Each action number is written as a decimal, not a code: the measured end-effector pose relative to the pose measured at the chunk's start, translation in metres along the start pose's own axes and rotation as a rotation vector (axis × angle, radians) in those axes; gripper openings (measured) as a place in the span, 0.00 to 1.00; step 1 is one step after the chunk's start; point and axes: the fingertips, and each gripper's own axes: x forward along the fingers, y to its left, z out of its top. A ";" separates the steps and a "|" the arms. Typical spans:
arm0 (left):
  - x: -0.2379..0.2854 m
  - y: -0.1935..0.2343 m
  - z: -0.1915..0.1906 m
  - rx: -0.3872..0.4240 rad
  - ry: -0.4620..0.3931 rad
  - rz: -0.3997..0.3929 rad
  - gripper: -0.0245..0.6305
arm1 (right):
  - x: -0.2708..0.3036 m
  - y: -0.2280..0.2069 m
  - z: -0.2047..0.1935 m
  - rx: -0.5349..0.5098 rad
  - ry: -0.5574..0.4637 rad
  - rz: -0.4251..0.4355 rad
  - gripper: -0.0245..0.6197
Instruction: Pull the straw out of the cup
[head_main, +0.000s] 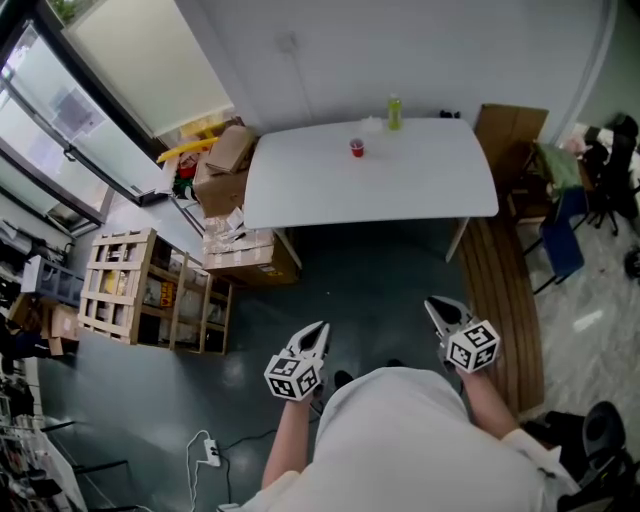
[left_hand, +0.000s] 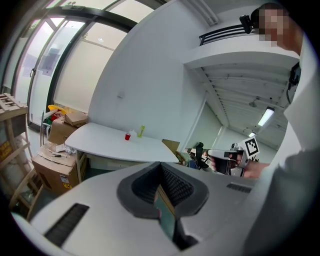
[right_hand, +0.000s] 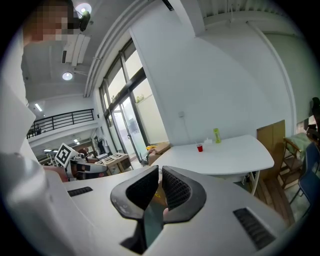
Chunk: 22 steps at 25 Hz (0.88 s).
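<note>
A small red cup (head_main: 357, 148) stands on the far side of a white table (head_main: 400, 190), well ahead of me; its straw is too small to make out. The left gripper view shows the cup (left_hand: 128, 135) in the distance, and so does the right gripper view (right_hand: 200, 148). My left gripper (head_main: 319, 329) is held out in front of the person's body above the floor, jaws shut with nothing between them (left_hand: 161, 170). Level with it on the other side, my right gripper (head_main: 433, 304) also looks shut and empty (right_hand: 160, 175). Both are far from the table.
A green bottle (head_main: 394, 112) stands behind the cup. Cardboard boxes (head_main: 225, 170) crowd the table's left end, with a wooden crate (head_main: 130, 285) nearer. Wooden boards (head_main: 505, 300) and chairs (head_main: 560, 240) lie to the right. A power strip (head_main: 212, 452) is on the floor.
</note>
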 end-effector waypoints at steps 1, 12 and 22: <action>0.001 -0.003 -0.001 -0.003 -0.003 0.005 0.04 | -0.002 -0.003 0.000 0.001 0.003 0.004 0.11; 0.019 -0.033 -0.005 0.000 -0.019 0.044 0.04 | -0.010 -0.026 -0.007 -0.031 0.046 0.070 0.11; 0.030 -0.022 -0.003 -0.012 -0.014 0.024 0.04 | 0.006 -0.028 -0.010 -0.028 0.048 0.050 0.11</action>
